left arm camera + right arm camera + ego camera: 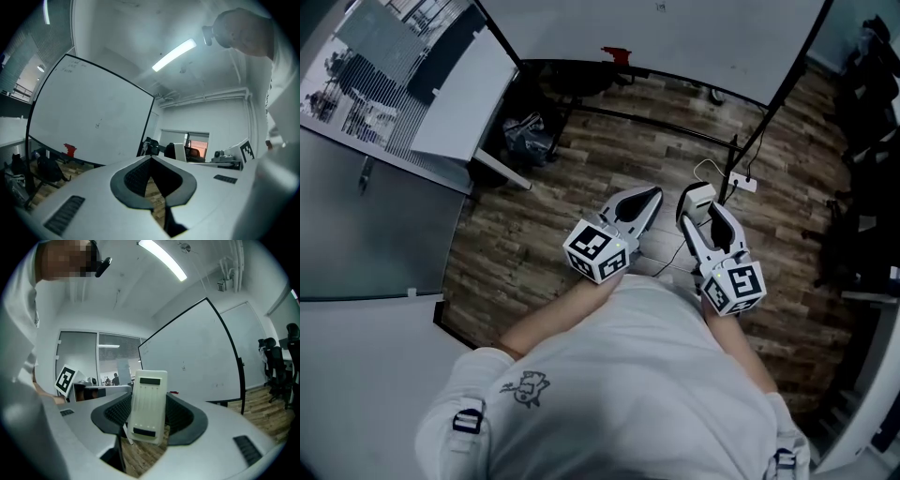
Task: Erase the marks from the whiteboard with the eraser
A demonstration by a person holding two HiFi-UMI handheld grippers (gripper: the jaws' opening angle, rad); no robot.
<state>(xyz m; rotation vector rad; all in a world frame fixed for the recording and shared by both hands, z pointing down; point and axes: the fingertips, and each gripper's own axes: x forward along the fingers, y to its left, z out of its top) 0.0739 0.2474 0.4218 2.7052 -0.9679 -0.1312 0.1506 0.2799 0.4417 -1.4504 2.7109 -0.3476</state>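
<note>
1. Eraser (pixel 148 404): a cream-white plastic block with a dark strip near each end, clamped upright between the pads of the right tongs (pixel 149 401). No brand name or label can be read on its face.
2. Right tongs, seen from the head view (pixel 695 202), are held close in front of the person's body above the wooden plank floor (pixel 534 234). They point toward the whiteboard (pixel 675 33), with the eraser at their tip.
3. Left tongs (pixel 151 158) are closed, the tips meeting with nothing gripped. Only floor planks show through the gap behind the pads. In the head view they sit just beside the right tongs.
4. Whiteboard stands on a black frame, well apart from both tongs.
5. Marks (pixel 68 65): a few faint scribbles near the board's upper left corner in the left gripper view, and one small mark near its middle. All are too faint to read.
6. Red object (pixel 616 54) rests on the ledge along the board's lower edge. What it is cannot be made out.
7. Marker cubes (pixel 598 251) on both tongs carry black-and-white square patterns, with no letters.
8. Shirt drawing (pixel 523 386): a small dark sketch on the person's white top, with no legible words.
9. Table (pixel 469 89), white-topped, stands left of the board, and dark office chairs (pixel 862 141) line the right side.
</note>
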